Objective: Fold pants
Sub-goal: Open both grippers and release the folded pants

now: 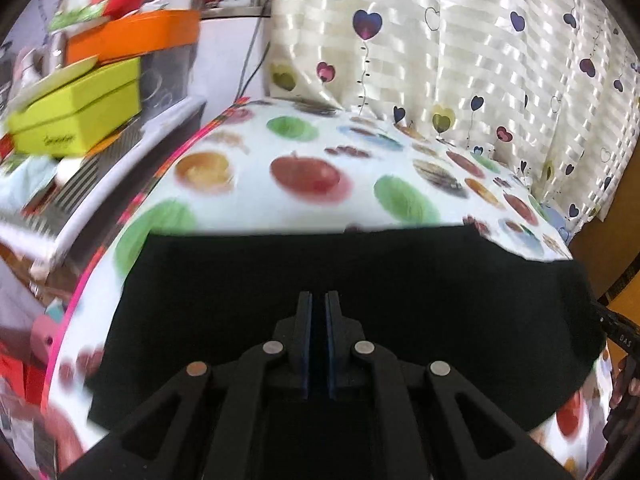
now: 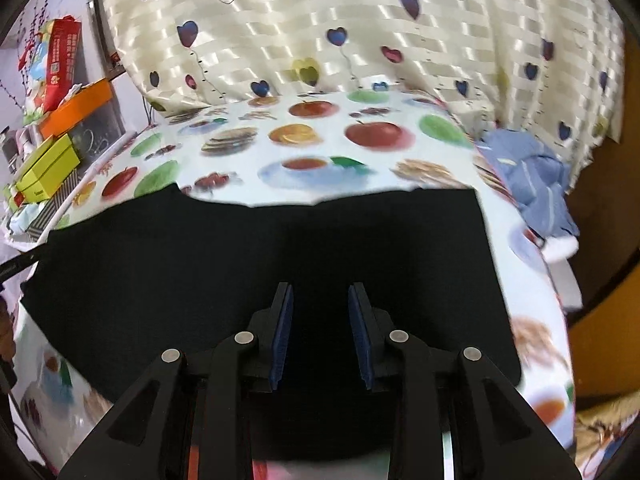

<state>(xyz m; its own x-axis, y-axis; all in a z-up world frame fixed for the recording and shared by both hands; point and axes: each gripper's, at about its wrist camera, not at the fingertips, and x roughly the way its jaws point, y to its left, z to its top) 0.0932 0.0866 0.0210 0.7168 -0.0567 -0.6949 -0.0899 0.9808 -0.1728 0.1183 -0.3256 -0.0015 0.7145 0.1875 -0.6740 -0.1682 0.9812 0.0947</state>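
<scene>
Both hand-held grippers hang over the black pants (image 1: pixel 360 280), which lie flat as a broad dark rectangle on the fruit-printed surface (image 1: pixel 248 200). Left hand-held gripper (image 1: pixel 318 300): its blue pads are pressed almost together, and whether any cloth is caught between them cannot be told against the dark fabric. Right hand-held gripper (image 2: pixel 320 292): its jaws stand apart with nothing between them, only the pants (image 2: pixel 260 240) below.

From the straight far edge and squared corners, the pants look already folded at least once, so this seems to be the pause between folds: one side let go, the other perhaps not yet. A crumpled blue garment (image 2: pixel 532 176) sits just beside the pants near the heart-patterned curtain (image 2: pixel 360 20), and boxes (image 1: pixel 80 116) are stacked off the surface to the left.

The next move probably calls for both grippers to take an edge of the pants at matching points and carry it across evenly, keeping the layers from sliding apart.
</scene>
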